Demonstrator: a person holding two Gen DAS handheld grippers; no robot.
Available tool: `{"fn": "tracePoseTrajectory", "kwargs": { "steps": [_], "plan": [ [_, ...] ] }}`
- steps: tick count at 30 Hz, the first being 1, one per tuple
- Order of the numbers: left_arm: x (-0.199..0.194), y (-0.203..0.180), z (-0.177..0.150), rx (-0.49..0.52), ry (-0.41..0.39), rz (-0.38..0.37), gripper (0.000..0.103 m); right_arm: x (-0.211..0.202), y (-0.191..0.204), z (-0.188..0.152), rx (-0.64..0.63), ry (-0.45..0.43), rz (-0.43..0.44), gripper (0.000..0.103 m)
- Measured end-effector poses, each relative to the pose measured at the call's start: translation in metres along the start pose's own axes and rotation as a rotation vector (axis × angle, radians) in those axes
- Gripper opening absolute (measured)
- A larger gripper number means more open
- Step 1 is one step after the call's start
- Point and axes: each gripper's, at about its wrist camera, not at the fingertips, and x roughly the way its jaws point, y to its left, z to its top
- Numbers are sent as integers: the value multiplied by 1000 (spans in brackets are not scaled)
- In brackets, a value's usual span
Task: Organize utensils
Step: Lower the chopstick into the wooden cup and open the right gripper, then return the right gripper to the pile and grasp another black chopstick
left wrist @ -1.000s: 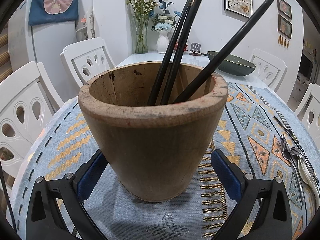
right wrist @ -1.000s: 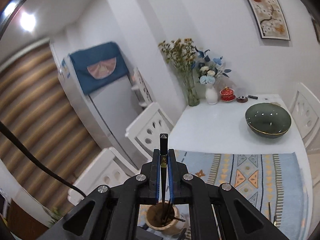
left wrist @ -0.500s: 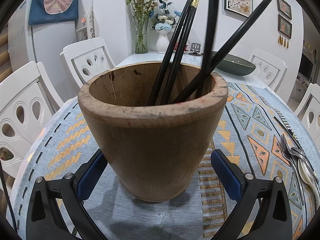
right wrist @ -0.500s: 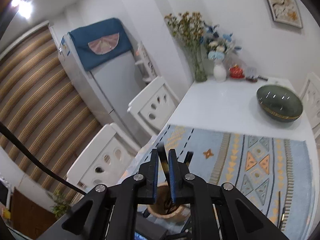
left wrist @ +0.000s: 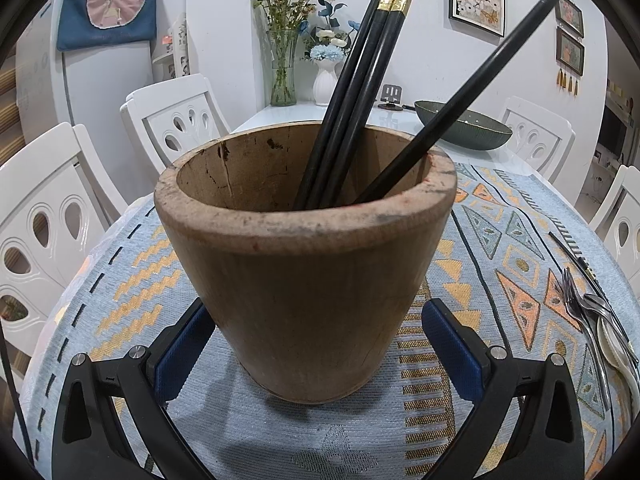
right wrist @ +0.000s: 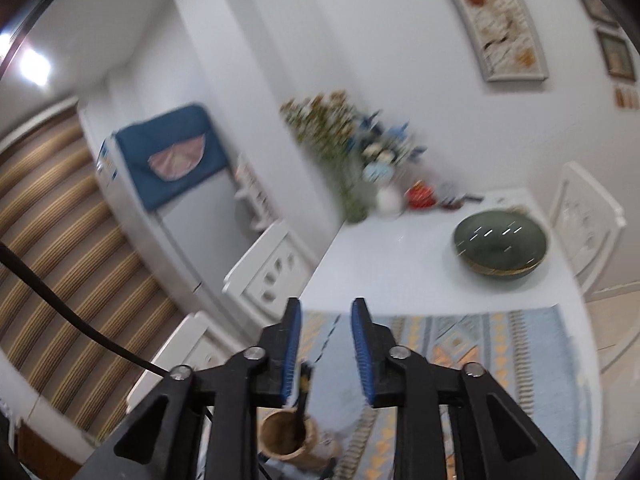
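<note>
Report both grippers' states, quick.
Left gripper: open, pads either side of the pot, apparently not touching.
Right gripper: open, empty, jaws just opened.

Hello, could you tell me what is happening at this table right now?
A person is sorting utensils with two handheld grippers. The left gripper straddles the base of a wooden cup, its pads not clearly pressing. Four black chopsticks stand inside. The right gripper is above the cup with nothing between its pads, its jaws having just been opening. Forks and spoons lie on the patterned cloth, not yet sorted.
</note>
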Motion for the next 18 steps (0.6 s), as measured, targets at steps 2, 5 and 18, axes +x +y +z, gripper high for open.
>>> {"fn": "tracePoseTrajectory", "kwargs": {
  "steps": [2,5,18],
  "plan": [
    [0,0,0,0,0,0,103,-20,-10,5,2,-56,-46,48],
    [0,0,0,0,0,0,103,-44,-22,12,5,-115,-88,48],
    [4,4,0,0,10,-1,103,-99,-71,17,52,-202,-316,72]
  ]
}}
